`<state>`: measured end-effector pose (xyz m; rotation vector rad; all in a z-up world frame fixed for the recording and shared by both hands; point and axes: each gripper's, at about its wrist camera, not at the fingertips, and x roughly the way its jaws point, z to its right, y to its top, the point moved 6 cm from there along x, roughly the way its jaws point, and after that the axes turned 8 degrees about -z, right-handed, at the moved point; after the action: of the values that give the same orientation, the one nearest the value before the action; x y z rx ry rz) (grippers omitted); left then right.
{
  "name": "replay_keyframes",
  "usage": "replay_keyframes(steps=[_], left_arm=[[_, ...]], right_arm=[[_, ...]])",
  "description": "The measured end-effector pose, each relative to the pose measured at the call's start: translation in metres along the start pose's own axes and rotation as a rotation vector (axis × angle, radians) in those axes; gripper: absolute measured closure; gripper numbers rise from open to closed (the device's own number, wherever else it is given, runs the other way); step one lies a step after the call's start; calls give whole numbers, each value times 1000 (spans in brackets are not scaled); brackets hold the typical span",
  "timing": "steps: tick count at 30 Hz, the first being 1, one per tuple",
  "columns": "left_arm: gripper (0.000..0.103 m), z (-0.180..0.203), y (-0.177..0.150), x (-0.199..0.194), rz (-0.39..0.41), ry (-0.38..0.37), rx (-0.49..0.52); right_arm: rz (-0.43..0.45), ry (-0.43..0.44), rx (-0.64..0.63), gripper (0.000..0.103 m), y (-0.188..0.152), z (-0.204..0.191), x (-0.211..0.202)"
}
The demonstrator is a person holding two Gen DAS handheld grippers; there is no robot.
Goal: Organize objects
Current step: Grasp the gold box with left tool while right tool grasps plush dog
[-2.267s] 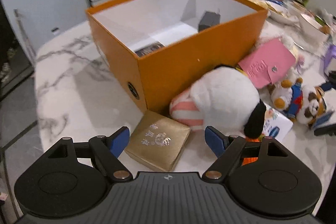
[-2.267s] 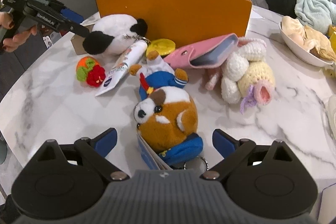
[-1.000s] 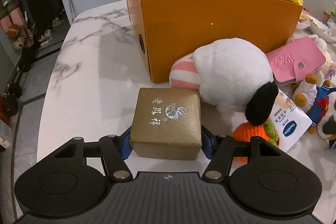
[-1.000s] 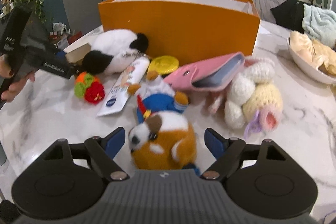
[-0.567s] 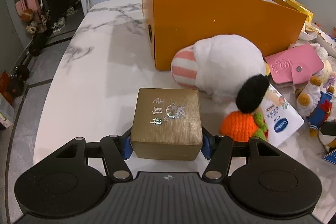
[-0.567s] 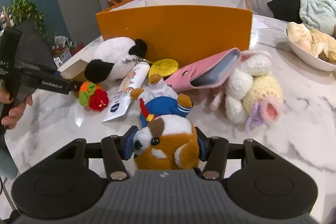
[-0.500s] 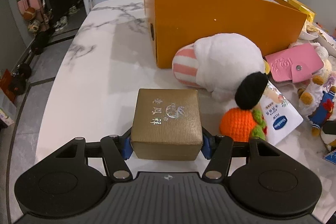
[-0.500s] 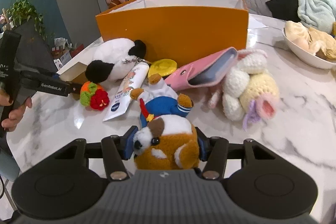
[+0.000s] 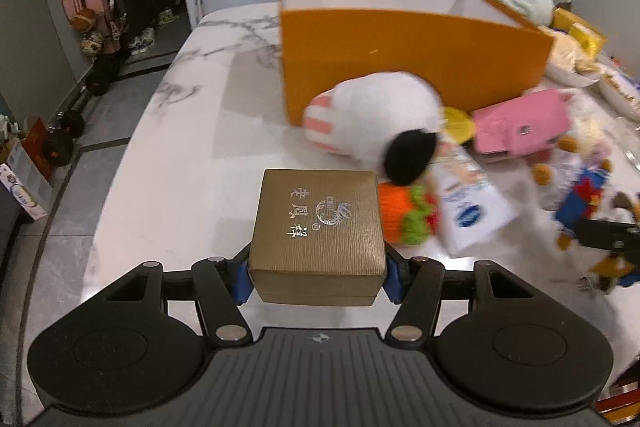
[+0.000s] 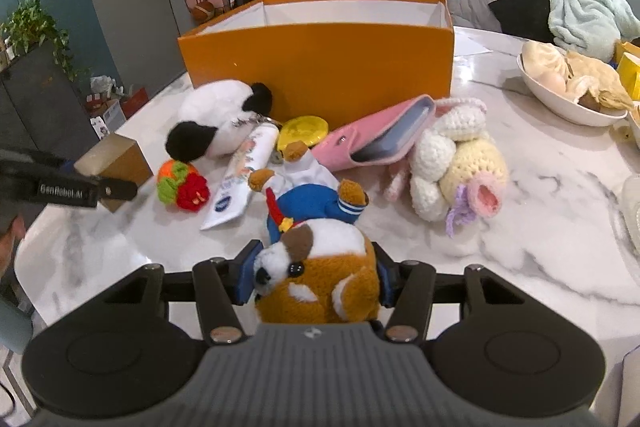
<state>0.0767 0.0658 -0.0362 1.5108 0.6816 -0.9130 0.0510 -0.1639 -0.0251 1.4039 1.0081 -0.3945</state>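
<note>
**Both claws loaded: gold box on the left, plush dog on the right**

The left gripper is closed onto a gold gift box with silver characters on its lid; the blue pads press flat against the box's two sides, and the box sits level between them, above the marble table. Ahead of this claw and slightly to its right stands the open orange storage box. Between the claw and that box lies a white plush with black ears, and just right of the gold box is an orange crochet toy beside a white cream tube.

The right gripper is closed around a brown-and-white plush dog, its pads squeezing the plush from both sides. Directly ahead lies a blue-and-white plush doll; further ahead and to the right are a pink card wallet and a cream crochet bunny. The orange storage box stands beyond them all.
</note>
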Motion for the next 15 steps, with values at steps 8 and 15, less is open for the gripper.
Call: replay_keyframes(steps=[8, 15], left_arm=[[35, 29, 27, -29, 60, -69, 13], [35, 33, 76, -35, 127, -55, 28]], right_arm=[[45, -2, -39, 45, 24, -12, -26], [86, -11, -71, 45, 59, -13, -37]])
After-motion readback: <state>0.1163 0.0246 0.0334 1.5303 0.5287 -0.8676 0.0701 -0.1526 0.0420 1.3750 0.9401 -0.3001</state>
